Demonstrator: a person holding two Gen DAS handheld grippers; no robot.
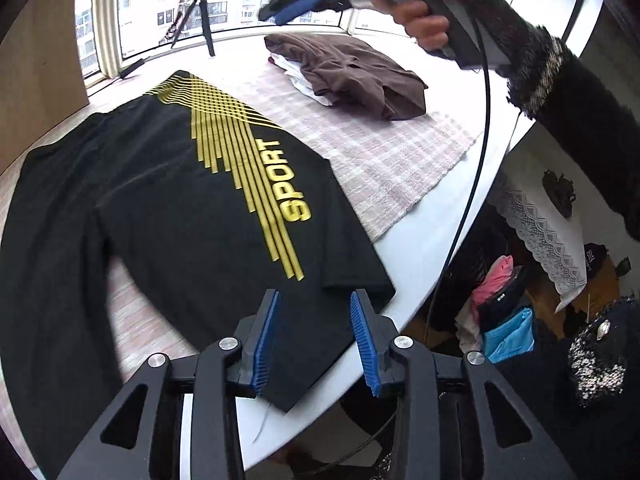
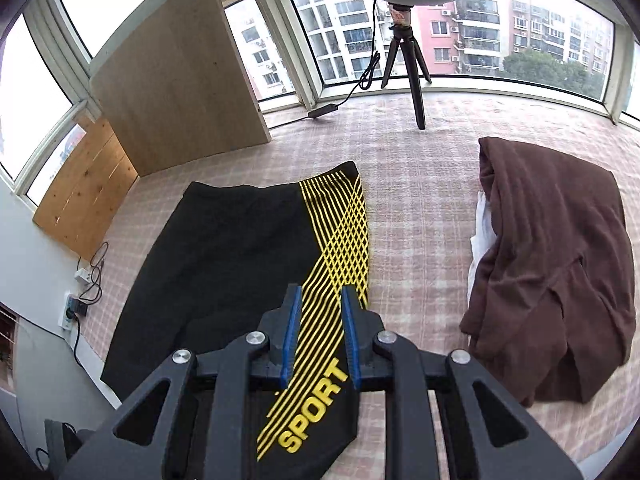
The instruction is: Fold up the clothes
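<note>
The black shirt (image 1: pixel 168 216) with yellow stripes and the word SPORT lies flat on the checked cloth (image 1: pixel 380 152), filling the left and centre of the left wrist view; its near sleeve and corner reach past the cloth's edge onto the white table (image 1: pixel 436 240), ending close to the table's rim at lower centre. The left gripper (image 1: pixel 315 340) sits at the bottom of that view with its blue pads set wide apart, nothing between them, positioned over the shirt's near corner; contact with the fabric cannot be confirmed. The right gripper (image 2: pixel 318 336), seen at the bottom of the right wrist view, has its jaws parted by a narrower gap and holds nothing; it is above the striped band of the shirt. In the left wrist view the same tool appears blurred at the top, gripped by the person's right hand (image 1: pixel 420 20). A brown garment (image 2: pixel 556 264) lies piled on white fabric in the right of the right wrist view, well apart from the shirt, with bare checked cloth between them. A tripod (image 2: pixel 408 64) stands near the window at upper centre.
</note>
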